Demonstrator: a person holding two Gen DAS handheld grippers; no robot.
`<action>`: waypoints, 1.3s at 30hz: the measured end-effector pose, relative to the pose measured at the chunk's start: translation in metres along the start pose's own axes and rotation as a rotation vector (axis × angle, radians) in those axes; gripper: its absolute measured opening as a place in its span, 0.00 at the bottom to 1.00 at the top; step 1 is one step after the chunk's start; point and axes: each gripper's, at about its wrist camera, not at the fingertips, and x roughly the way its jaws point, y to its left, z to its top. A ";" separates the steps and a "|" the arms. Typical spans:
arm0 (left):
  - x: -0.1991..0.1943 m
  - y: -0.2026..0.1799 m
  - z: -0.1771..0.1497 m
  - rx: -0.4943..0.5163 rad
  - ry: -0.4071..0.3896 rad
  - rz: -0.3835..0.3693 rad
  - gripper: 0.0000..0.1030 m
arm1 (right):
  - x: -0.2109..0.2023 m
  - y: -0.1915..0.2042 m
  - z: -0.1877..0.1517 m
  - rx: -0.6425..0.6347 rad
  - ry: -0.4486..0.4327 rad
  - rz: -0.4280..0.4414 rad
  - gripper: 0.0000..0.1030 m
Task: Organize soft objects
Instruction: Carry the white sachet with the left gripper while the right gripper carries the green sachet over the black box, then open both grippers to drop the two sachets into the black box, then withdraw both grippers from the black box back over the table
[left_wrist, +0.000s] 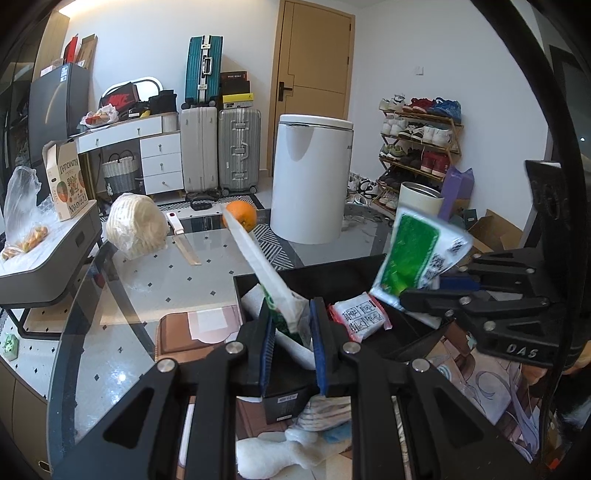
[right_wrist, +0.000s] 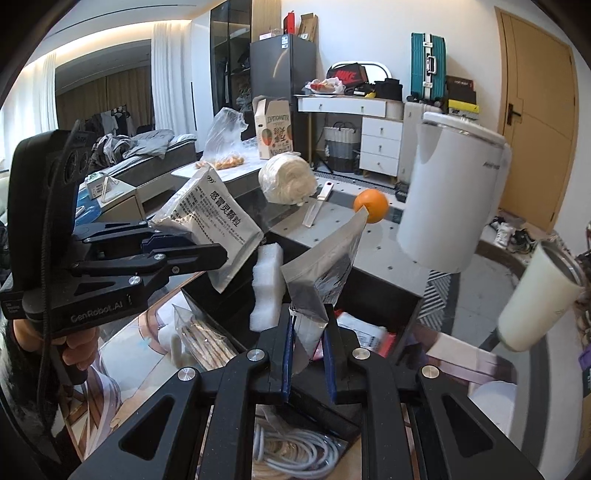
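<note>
**Both jaws clamped on sachets above the black box**

Presently noted: left gripper closed narrow on the lower corner of a green-and-white sachet, seen edge-on and slanting up and away. Right gripper likewise closed narrow on a second sachet, grey and silvery on the side seen from its own camera, green and white from the left camera. Both held above the open black box on the glass surface.

Inside the box: white foam block upright against the far wall, red-edged packet lying flat just beside the left sachet.

Around the box, on the surface: round white bundle in netting, knife with a pale handle beside it, orange further back, all well apart from the box. Cream tumbler near the right edge of the surface. Clear bag of sticks and coiled white cable lying close under the right gripper.

Beyond the surface: white cylindrical bin, suitcases, shoe rack on the floor.

Between the sachets and the box opening: nothing but the foam block and the packet, taking up part of the box floor.
</note>
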 end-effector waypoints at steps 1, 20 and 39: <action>0.000 0.000 0.000 -0.001 0.001 -0.002 0.16 | 0.003 0.000 0.001 0.001 0.003 0.007 0.14; 0.024 -0.020 0.005 0.029 0.028 -0.066 0.18 | -0.007 -0.024 -0.010 0.052 0.008 -0.084 0.42; -0.012 -0.018 -0.014 0.025 -0.014 0.004 0.89 | -0.051 -0.019 -0.034 0.120 -0.062 -0.127 0.89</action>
